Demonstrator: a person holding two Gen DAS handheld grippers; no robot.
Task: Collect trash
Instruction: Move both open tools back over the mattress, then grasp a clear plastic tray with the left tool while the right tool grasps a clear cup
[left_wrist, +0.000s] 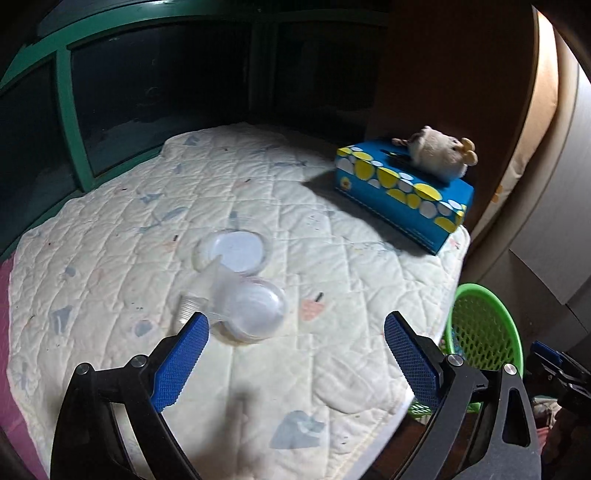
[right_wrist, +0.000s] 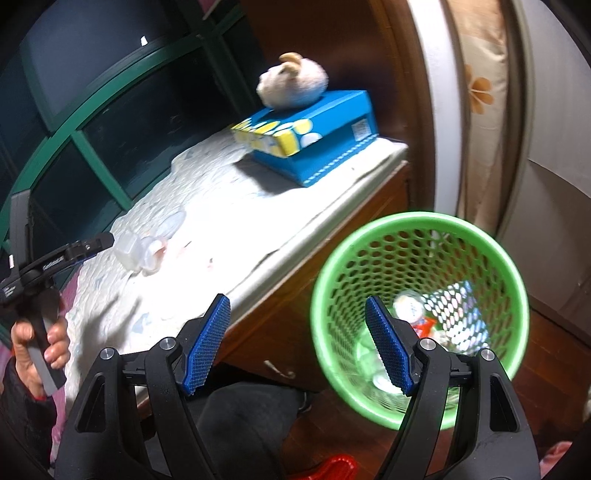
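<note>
Biggest thing here is the quilted white pad covering the tabletop, with a dark green-framed window behind it at about 11 o'clock in the left wrist view. Off the pad's right edge, down on the floor around 4 o'clock, sits the green mesh wastebasket, and it already has some wrappers and bits in the bottom. At 2 o'clock on the pad there's a blue tissue box with yellow and white dots, and a small plush animal lying on top of it. The trash still out is a clear plastic cup tipped on its side mid-pad, with a clear lid lying just beyond it, touching or nearly so (kinda blurry). The left gripper hangs over the pad with jaws spread wide, nothing between them, cup just past its left finger. The right gripper is also wide apart and empty, near the wastebasket.
</note>
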